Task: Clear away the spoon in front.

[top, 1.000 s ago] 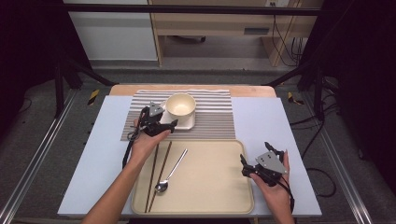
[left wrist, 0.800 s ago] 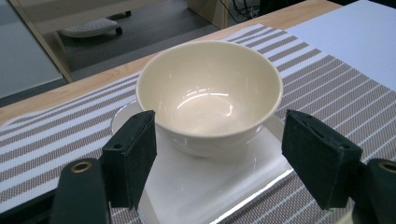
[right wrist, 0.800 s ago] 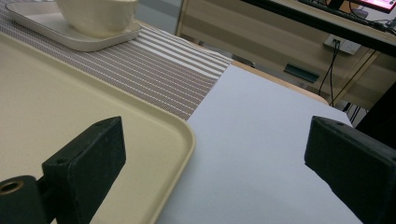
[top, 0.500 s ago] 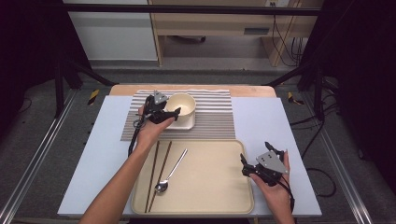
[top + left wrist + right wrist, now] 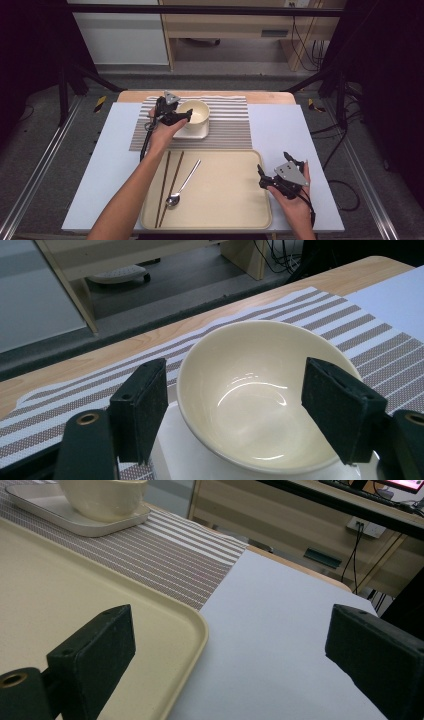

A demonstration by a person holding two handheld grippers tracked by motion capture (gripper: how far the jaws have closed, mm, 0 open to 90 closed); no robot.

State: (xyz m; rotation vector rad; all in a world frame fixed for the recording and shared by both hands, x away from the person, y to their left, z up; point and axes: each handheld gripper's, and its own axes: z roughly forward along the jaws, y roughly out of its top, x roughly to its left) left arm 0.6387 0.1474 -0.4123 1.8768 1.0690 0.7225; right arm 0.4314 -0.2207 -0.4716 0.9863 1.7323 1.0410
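- Since the earlier high views, the left gripper [image 5: 176, 116] has travelled from just above the tray's top left corner up to the near-left rim of the bowl [image 5: 193, 112]; the right gripper [image 5: 274, 176] has kept its place at the lower right of the frame
- Left gripper's jaws stand wide and hold nothing; in the left gripper view the bowl [image 5: 265, 405] sits between and just beyond the two black pads, the left pad outside the rim, the right pad overlapping its far side
- Bowl rests on a small white plate [image 5: 197, 132] on the striped mat [image 5: 230, 127], in the upper middle of the high view, directly ahead of the left gripper
- Right gripper is likewise open and empty, beside the right edge of the tray [image 5: 225, 200], well apart from the bowl, so the left hand is plainly the nearer
- Chopsticks [image 5: 169, 185] and spoon [image 5: 183, 184] lie on the tray's left part, long axes running roughly up the frame
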